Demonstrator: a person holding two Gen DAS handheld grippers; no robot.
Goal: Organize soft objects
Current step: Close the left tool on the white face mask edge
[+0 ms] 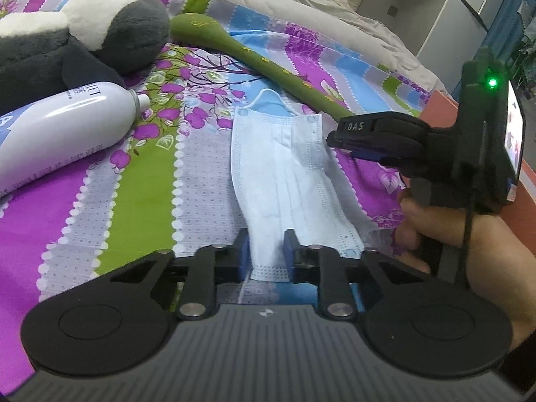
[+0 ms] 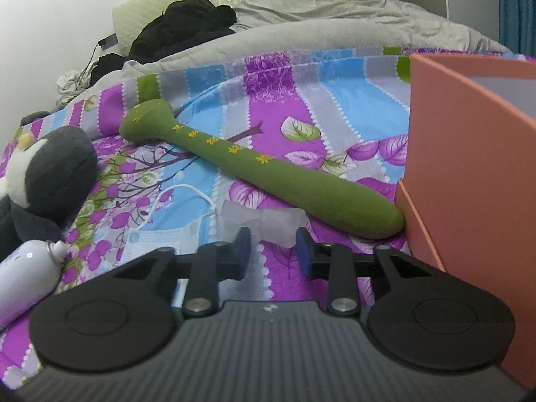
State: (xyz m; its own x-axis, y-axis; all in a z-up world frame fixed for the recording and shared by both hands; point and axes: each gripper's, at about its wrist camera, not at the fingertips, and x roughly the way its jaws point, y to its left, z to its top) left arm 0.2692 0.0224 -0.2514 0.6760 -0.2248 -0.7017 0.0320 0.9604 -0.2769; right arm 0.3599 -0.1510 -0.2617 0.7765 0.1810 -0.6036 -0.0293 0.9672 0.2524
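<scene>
Mask (image 1: 288, 174) on bedsheet (image 1: 134, 181), long axis running away from you.
Your left gripper (image 1: 266, 251) pinches its near end; your right gripper (image 1: 335, 139), narrowly spread, touches its far corner.

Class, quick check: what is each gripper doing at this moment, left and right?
Left gripper: closed on the near edge of the pale blue pleated face mask.
Right gripper: jaws apart, pads pressing on nothing, mask corner just ahead.

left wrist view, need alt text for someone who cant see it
The left gripper has closed on the near end of a pale blue face mask lying on a floral bedspread, while the right gripper reaches its far corner from the right. A white spray bottle, a grey-and-white plush toy and a green padded stick lie beyond.
</scene>
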